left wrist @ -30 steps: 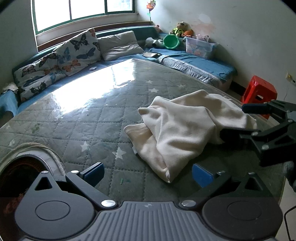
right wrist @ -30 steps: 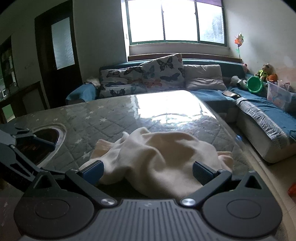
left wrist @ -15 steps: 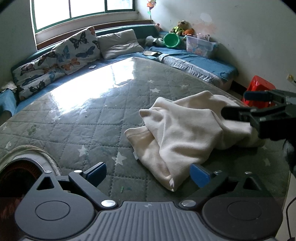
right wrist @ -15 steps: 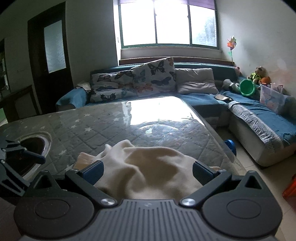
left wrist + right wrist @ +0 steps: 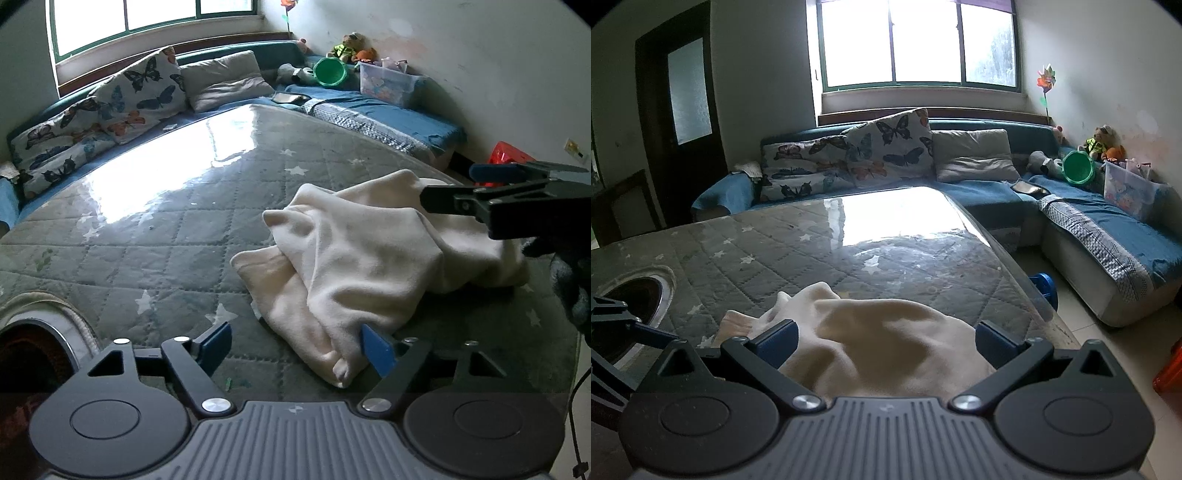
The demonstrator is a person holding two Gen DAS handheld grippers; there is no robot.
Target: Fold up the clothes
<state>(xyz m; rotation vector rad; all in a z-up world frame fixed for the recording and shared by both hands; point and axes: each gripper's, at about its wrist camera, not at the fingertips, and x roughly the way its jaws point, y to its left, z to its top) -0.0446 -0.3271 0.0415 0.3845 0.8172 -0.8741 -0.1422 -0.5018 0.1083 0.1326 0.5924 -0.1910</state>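
So, surface: grey-green quilted table cover w/ white stars (image 5: 155, 236) under a glossy clear sheet; window glare across its far half.
Cut-out: round metal-rimmed opening in the table (image 5: 639, 299), dark inside, at the near left corner.
Garment: cream fleece garment, crumpled in a heap (image 5: 362, 254), lies on the near right part of the table, close to the edge; one flap runs toward the left gripper.
L gripper: left gripper, black w/ blue pads (image 5: 295, 347), jaws closing; right pad touches the garment's near corner, left pad sits over bare cover, so cloth is between them but not yet pinched.
R gripper: right gripper, same black build w/ blue pads (image 5: 886, 341), fingers spread wide, heap's near side between them; pads not seen pressing on it. In the left wrist view it comes in from the right, above the heap's far end.
Hand: dark gloved hand (image 5: 569, 280) behind the R gripper.
Room: blue L-shaped sofa (image 5: 1082, 210) along back + right walls, under a green-framed window (image 5: 919, 40).
On sofa: butterfly-print cushions (image 5: 886, 147), plain grey pillow (image 5: 975, 155), green plastic bucket (image 5: 1078, 168), clear plastic storage box (image 5: 1130, 188), plush toys (image 5: 1102, 140) in the corner.
Other: pinwheel (image 5: 1046, 79) by the window, dark door w/ frosted pane (image 5: 689, 88) at left, red plastic stool (image 5: 508, 157) at right, blue object on the floor (image 5: 1045, 286) by the table.
Writing: none readable; box print too small to tell.
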